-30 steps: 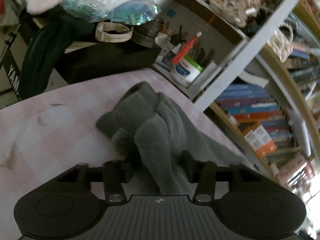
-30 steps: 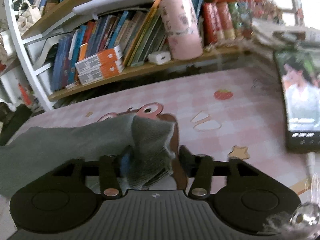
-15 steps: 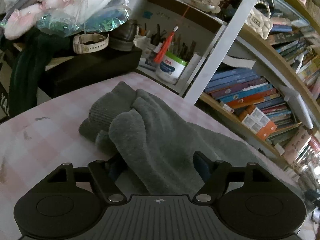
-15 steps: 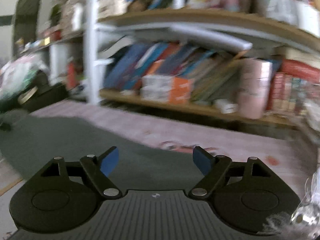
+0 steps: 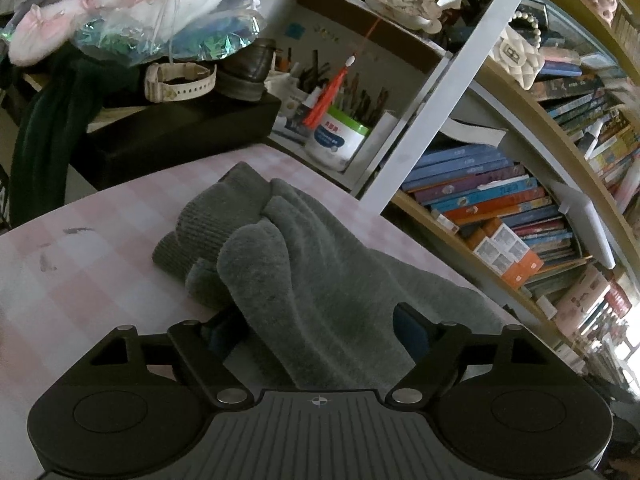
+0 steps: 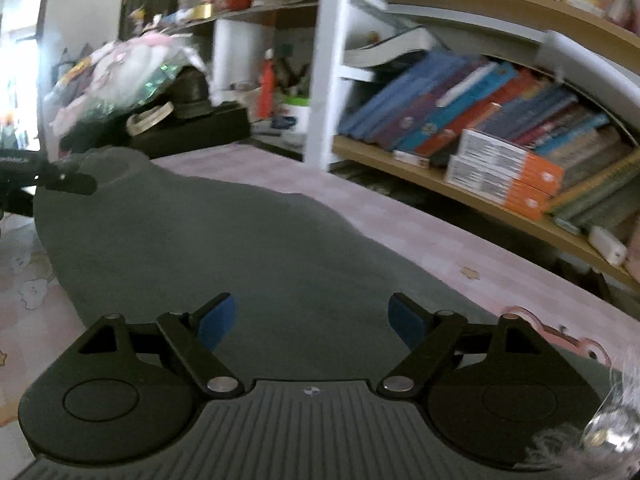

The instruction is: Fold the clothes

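A grey knit garment (image 5: 320, 264) lies on the pink checked tabletop (image 5: 100, 248), its ribbed end bunched in a few folds at the far side. My left gripper (image 5: 316, 328) is opening; a fold of the cloth lies loose between its blue pads without being pressed. In the right wrist view the same garment (image 6: 240, 240) spreads flat and long towards the left. My right gripper (image 6: 312, 316) hovers over it, jaws opening, with nothing pinched between them. One black finger (image 6: 68, 182) of the left gripper pokes in at the left edge, by the garment's far end.
A black box (image 5: 180, 132) carrying a watch, a shoe and bagged soft things stands at the table's far end. Beside it are a white tub of pens (image 5: 336, 140) and a white shelf post (image 5: 440, 92). Bookshelves (image 6: 500, 128) run along the table's far edge.
Both grippers have let go of the grey garment and their jaws have spread. The right gripper swung left along the table and rolled; the cloth end it held now lies flat.
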